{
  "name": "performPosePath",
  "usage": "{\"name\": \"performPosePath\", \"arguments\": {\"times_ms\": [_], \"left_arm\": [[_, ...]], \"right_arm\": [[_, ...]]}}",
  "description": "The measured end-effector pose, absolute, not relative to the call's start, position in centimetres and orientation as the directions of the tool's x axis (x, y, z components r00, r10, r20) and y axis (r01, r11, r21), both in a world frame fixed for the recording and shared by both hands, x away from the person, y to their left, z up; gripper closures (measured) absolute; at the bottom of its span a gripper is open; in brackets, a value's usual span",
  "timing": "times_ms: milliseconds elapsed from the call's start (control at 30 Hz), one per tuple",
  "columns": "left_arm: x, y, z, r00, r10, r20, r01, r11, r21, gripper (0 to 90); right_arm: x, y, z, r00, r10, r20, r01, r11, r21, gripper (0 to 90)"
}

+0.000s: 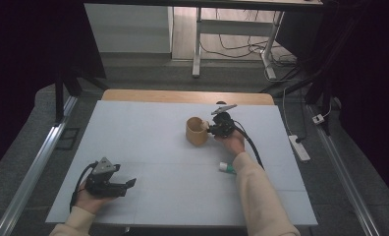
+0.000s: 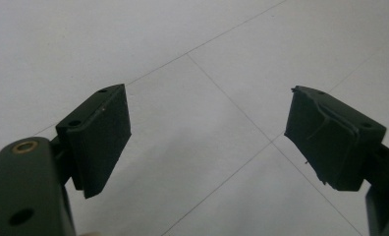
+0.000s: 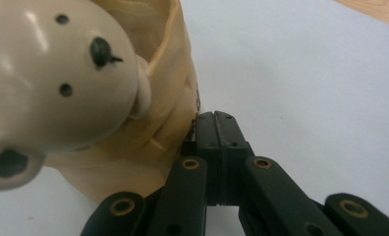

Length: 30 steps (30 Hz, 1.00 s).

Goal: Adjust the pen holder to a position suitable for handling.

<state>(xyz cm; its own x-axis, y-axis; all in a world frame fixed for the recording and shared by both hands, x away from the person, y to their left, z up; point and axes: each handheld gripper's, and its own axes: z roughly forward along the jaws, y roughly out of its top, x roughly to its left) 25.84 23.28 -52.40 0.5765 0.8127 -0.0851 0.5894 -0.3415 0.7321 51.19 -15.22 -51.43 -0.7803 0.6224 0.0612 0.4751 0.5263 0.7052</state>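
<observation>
1. The person is sitting at the near edge of the worktop [image 1: 148, 147], a pale grey sheet with a strip of bare wood along its far edge, and is holding a claw in each hand.
2. The right claw [image 1: 213, 129] is lying well out toward the far edge, right of centre, just beside a tan cup [image 1: 197, 131] that is standing upright there.
3. In the right gripper view, that claw [image 3: 215, 117] is showing its jaws pressed flat together with nothing between them, the tips sitting right against the cup's side [image 3: 173, 108].
4. A cream bear figure [image 3: 60, 83] with black dots for eyes and nose is sticking up from the cup, close to the camera.
5. The left claw [image 1: 128, 184] is resting near the front left corner, well apart from the cup.
6. In the left gripper view, its jaws are standing wide apart over bare worktop [image 2: 207, 147], gripping nothing.
7. A small white and teal object [image 1: 226, 167] is lying just beside the right sleeve [image 1: 256, 191]; I cannot tell what it is.
</observation>
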Motion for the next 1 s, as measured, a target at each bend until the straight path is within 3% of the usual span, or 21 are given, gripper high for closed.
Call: {"name": "performPosePath", "arguments": {"times_ms": [600,1000], "left_arm": [[25.8,23.2,-52.4,0.577,0.812,-0.083,0.589,-0.344,0.731,16.7],[25.9,23.2,-52.4,0.577,0.813,-0.08,0.587,-0.345,0.732,16.7]], "right_arm": [[50.5,-13.6,-51.6,-0.802,0.592,0.08,0.467,0.539,0.701,89.5],[49.8,-17.1,-49.1,-0.763,0.645,0.048,0.466,0.497,0.732,89.1]]}}
